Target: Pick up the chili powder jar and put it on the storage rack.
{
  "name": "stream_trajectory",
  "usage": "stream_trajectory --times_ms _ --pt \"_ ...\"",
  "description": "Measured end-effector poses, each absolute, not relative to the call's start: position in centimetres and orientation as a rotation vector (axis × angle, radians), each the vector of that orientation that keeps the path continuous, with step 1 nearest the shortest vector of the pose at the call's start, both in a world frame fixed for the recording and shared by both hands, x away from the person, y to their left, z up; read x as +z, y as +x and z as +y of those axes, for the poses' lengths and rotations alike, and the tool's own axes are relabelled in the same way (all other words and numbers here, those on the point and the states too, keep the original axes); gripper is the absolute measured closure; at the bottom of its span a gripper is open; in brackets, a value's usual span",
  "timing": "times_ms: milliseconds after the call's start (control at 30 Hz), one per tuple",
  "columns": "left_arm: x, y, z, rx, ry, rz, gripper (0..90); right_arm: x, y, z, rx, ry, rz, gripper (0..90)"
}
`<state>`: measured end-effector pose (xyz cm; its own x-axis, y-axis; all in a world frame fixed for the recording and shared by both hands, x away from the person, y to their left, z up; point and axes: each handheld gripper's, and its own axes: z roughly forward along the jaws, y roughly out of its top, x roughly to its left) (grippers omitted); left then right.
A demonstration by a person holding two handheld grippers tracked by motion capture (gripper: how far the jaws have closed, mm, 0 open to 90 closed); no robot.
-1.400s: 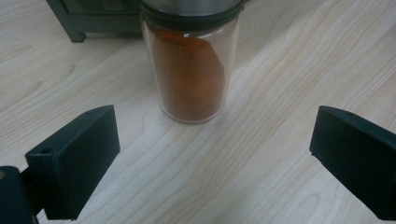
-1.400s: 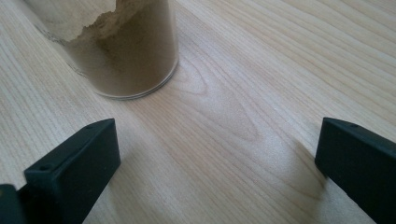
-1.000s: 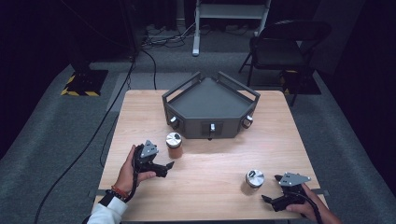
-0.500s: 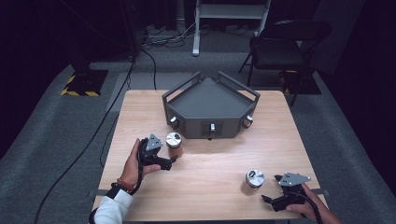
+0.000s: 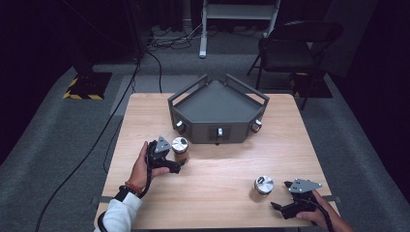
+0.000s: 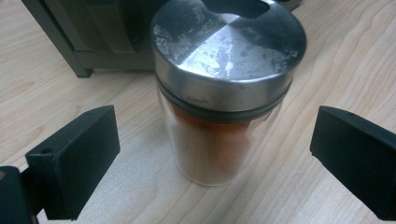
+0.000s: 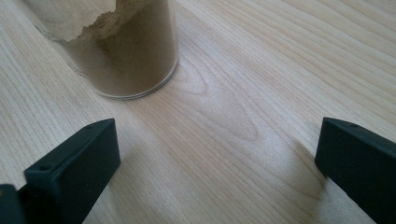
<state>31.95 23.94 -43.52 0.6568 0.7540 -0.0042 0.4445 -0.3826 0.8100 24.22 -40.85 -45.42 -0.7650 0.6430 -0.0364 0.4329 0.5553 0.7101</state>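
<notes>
**A:** So, from the high view, what are you seeing?

**B:** I am looking down on a wooden table [image 5: 212, 193]. My left gripper [image 5: 170, 162] is sitting just beside a jar of orange spice [image 5: 180, 147], which is standing upright near the front left corner of a grey angular tray [image 5: 215, 104]. My right gripper [image 5: 285, 197] is resting near the table's front right edge, just right of a second jar, filled with tan powder [image 5: 263, 186].

**A:** And the left gripper view?

**B:** The orange jar [image 6: 224, 93] is standing between the jaws, which are spread wide and holding nothing. Bare wood is showing on both sides of the glass. I am judging the grip should land on the glass body below the steel lid [image 6: 229, 44], with the jar centred before closing, so neither pad nudges it over.

**A:** The right gripper view?

**B:** Its jaws are also gaping wide and empty. The tan jar [image 7: 121, 51] is lying ahead and off to one side, outside the gap, so that hand is needing to re-aim before any approach.
</notes>
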Motion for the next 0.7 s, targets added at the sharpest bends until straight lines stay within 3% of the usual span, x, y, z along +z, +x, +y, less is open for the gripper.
stream_trajectory --times_ms 533,700 --pt "-44.9 33.5 22.7 0.437 1.985 0.983 1.6 -45.4 24.2 -40.8 1.022 0.896 2.499 0.0" --pt "-45.9 34.2 22.8 0.4 1.961 0.989 6.1 -45.4 24.2 -40.8 1.022 0.896 2.499 0.0"
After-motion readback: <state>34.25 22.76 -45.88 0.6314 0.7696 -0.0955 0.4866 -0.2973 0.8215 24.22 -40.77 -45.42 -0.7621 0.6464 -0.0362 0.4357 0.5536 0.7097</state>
